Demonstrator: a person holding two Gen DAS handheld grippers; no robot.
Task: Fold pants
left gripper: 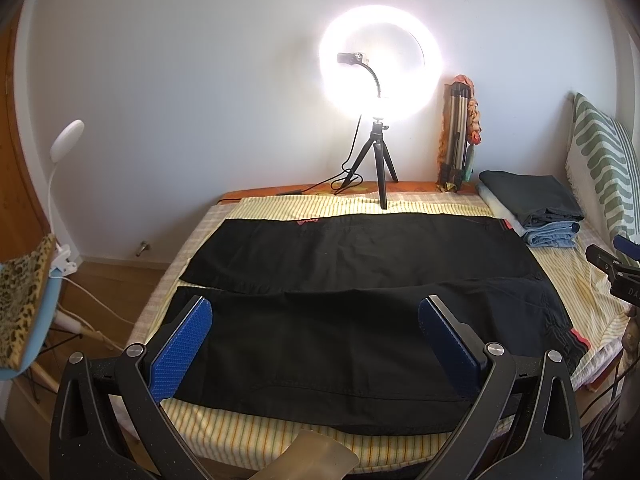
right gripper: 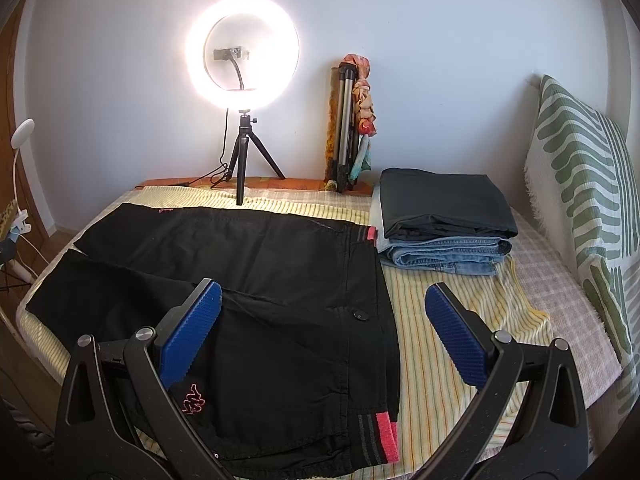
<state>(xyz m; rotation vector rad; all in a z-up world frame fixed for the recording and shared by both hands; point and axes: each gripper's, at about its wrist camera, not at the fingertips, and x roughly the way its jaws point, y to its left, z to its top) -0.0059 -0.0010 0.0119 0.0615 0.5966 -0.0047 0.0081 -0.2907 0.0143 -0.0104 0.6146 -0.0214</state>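
- Black pants [right gripper: 280, 280] spread flat across striped bed cover [right gripper: 460, 352]; both legs laid out side by side, cuffs toward the left edge of the bed, waistband with pink-and-grey trim [right gripper: 386, 436] toward the right
- Narrow gap showing between the 2 legs near the cuffs in the left wrist view; no fold yet visible anywhere along the garment
- Left tongs [left gripper: 315, 322] spread wide, hovering over the near leg, nothing between the blue pads [left gripper: 182, 352]
- Right tongs [right gripper: 323, 306] likewise spread wide over the waist end, holding nothing; left pad above black cloth, right pad above bare cover beyond the waistband
- Right tool also glimpsed at the far right edge of the left wrist view
- Stack of folded garments [right gripper: 444, 224], dark cloth over denim, parked at the head end near a green-patterned pillow [right gripper: 584, 184]; judged finished work, well apart from the pants
- Ring light [right gripper: 242, 42] on small tripod at the far edge, just beyond the far leg
- Assessment: task at its start; flattening apparently complete, 0 folds made
- Outstanding: leg onto leg, then lengthwise folds, then transfer to the stack
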